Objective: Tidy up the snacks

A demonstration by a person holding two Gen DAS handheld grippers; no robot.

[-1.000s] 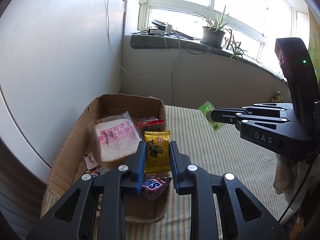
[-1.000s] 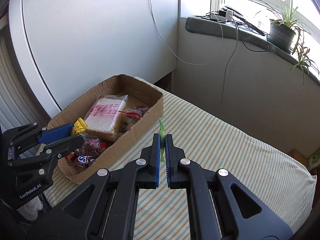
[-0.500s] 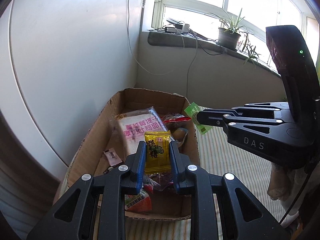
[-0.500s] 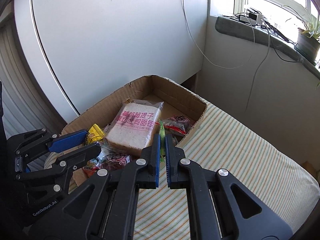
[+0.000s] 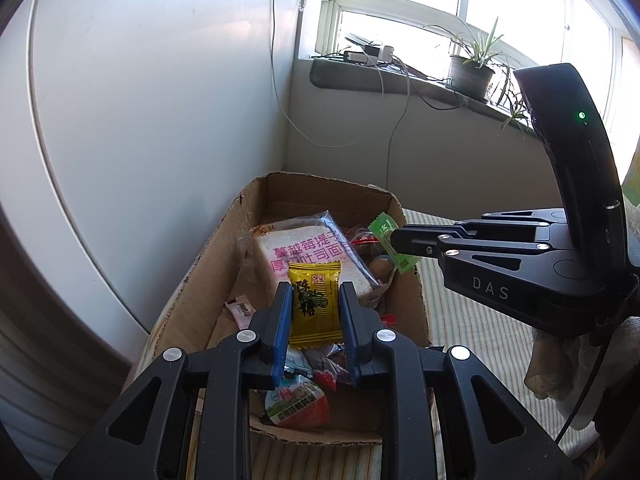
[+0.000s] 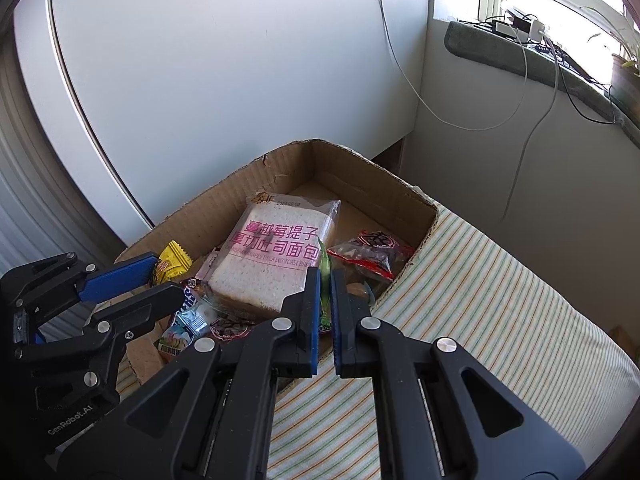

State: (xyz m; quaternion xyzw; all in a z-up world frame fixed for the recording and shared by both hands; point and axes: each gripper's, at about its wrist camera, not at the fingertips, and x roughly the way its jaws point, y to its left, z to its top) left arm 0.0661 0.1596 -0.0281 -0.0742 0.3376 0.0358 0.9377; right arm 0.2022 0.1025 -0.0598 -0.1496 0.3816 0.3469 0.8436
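Note:
A cardboard box (image 5: 224, 240) (image 6: 360, 184) on the striped cloth holds a wrapped toast loaf (image 5: 304, 252) (image 6: 272, 252), a red packet (image 6: 368, 252) and several small snacks. My left gripper (image 5: 315, 304) is shut on a yellow candy packet (image 5: 316, 304), held upright above the box's near end. That packet (image 6: 173, 265) also shows in the right wrist view between the left gripper's blue pads. My right gripper (image 6: 325, 280) is shut on a thin green packet (image 6: 325, 268), edge-on here. In the left wrist view the green packet (image 5: 390, 246) hangs over the box's right wall.
A white curved panel (image 6: 200, 80) stands behind the box. The striped cloth (image 6: 500, 320) stretches right of it. A window sill (image 5: 400, 76) carries cables, a charger and a potted plant (image 5: 470, 68). A cable (image 6: 528, 128) hangs down the grey wall.
Both grippers have moved in over the box with their packets. The green packet was over the striped cloth and now hangs at the box's right wall.

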